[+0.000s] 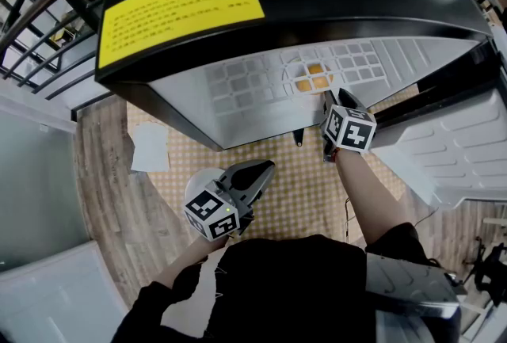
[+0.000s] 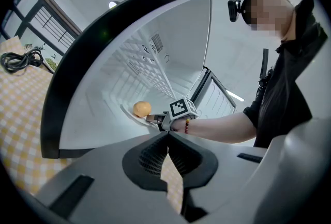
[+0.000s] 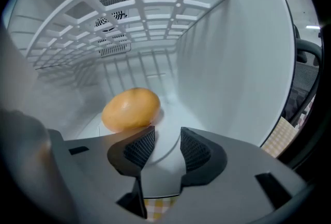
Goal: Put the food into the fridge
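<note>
- The table has a checked cloth (image 1: 305, 191), and a small black fridge (image 1: 238, 40) stands on it with a yellow label (image 1: 178, 9) on its top.
- The fridge door (image 1: 451, 151) is swung open to my right, and the inside is white with a wire shelf (image 3: 155, 11) high up.
- The food (image 3: 130, 109), round and orange, lies on a white plate (image 3: 163, 163) on the fridge floor, under the shelf.
- My right gripper (image 3: 166, 140) reaches into the fridge opening, just in front of the food.
- Its jaws stand apart and the pads press on nothing. In the gap between them I see only the near part of the plate.
- The left jaw tip is very close to the food. I cannot tell if it touches.
- My left gripper (image 2: 168, 137) is outside the fridge, low over the cloth and well apart from the food.
- Its jaws are closed together with nothing between them.
- A white paper (image 1: 149, 147) lies on the table at the left of the fridge.
- A black cable (image 2: 20, 60) lies coiled on the cloth in the left gripper view.
</note>
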`<state>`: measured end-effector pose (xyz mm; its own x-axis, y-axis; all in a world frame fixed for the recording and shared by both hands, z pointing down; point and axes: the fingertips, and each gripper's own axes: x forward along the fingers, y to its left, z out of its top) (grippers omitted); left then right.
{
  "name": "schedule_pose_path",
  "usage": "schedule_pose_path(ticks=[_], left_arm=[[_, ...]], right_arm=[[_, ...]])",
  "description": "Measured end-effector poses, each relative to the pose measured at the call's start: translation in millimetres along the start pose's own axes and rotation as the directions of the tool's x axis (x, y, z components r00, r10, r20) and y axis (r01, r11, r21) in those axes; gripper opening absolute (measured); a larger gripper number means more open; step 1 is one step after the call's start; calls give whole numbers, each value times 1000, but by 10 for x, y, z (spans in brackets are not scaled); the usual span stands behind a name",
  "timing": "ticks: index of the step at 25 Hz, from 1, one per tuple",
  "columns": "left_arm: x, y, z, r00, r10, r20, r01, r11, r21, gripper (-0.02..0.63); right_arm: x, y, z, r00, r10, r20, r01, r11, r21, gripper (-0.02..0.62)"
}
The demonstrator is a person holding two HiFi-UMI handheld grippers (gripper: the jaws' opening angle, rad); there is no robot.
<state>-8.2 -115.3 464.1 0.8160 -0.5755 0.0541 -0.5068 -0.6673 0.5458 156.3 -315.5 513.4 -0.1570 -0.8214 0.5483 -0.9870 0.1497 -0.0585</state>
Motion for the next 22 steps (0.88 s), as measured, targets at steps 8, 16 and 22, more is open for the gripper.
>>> schedule_pose_path(ticks=[8, 16, 22], left_arm=[[-30, 3, -1, 1000, 9, 5, -9, 1000, 1, 14], [-62, -41, -18, 1000, 12, 6, -12, 1000, 1, 14], [-123, -77, 31, 999, 27, 19, -27, 999, 16, 14]], right_arm=[[-5, 51, 56, 1000, -15, 1, 15, 983, -181, 160], [-13, 88, 83, 1000, 6, 13, -2, 959, -284, 163], [-138, -45, 222, 997, -1, 78, 10, 993, -122, 163]])
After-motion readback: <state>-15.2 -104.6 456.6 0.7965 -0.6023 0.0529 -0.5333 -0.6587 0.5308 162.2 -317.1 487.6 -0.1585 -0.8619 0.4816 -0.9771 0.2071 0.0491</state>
